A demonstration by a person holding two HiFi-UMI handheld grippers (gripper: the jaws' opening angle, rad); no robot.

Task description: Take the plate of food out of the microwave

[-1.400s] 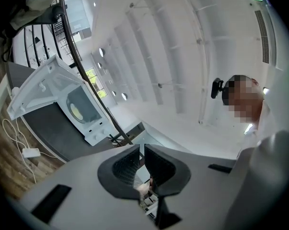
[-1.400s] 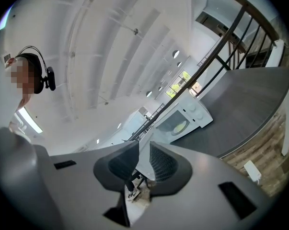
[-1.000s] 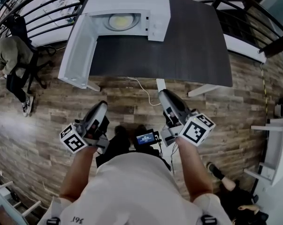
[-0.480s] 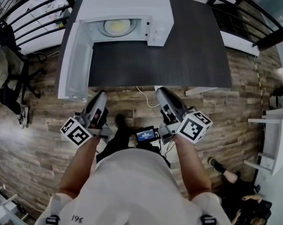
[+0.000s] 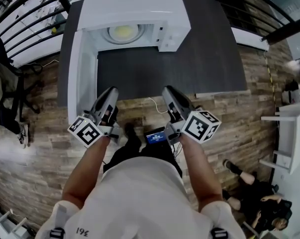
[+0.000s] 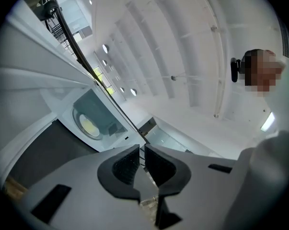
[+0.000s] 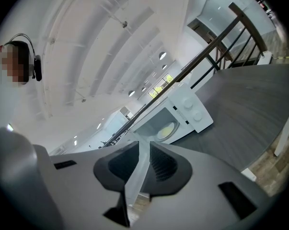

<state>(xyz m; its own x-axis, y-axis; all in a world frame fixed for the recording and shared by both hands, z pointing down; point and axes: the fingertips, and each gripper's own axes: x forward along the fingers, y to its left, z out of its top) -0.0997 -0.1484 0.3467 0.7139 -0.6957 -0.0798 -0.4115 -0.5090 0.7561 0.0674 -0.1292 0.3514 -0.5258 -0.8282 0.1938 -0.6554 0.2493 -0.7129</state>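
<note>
Plate of food (image 5: 124, 32): pale yellow disc inside the microwave (image 5: 135, 4), on the cavity floor, not yet touched. Microwave door (image 5: 81, 78) swung fully open, jutting forward from the microwave's left side along the dark worktop (image 5: 189, 59).

Change over the last second: microwave larger and more central in the head view, and the worktop edge in front of the microwave drawn up to the gripper tips, with no strip of wooden floor between them any longer.

Left gripper (image 5: 111, 91) now just beside the free end of the microwave door. Right gripper (image 5: 167, 90) in front of the microwave's control side, well short of the cavity.

Fingers (image 6: 127, 163) of the left gripper a narrow slit apart, nothing between. Fingers (image 7: 164, 163) of the right gripper a little wider apart, likewise empty.

Meaning for the task, as a judgement: approach under way, reach into the cavity not yet begun, path to the plate unobstructed with the door already open.
</note>
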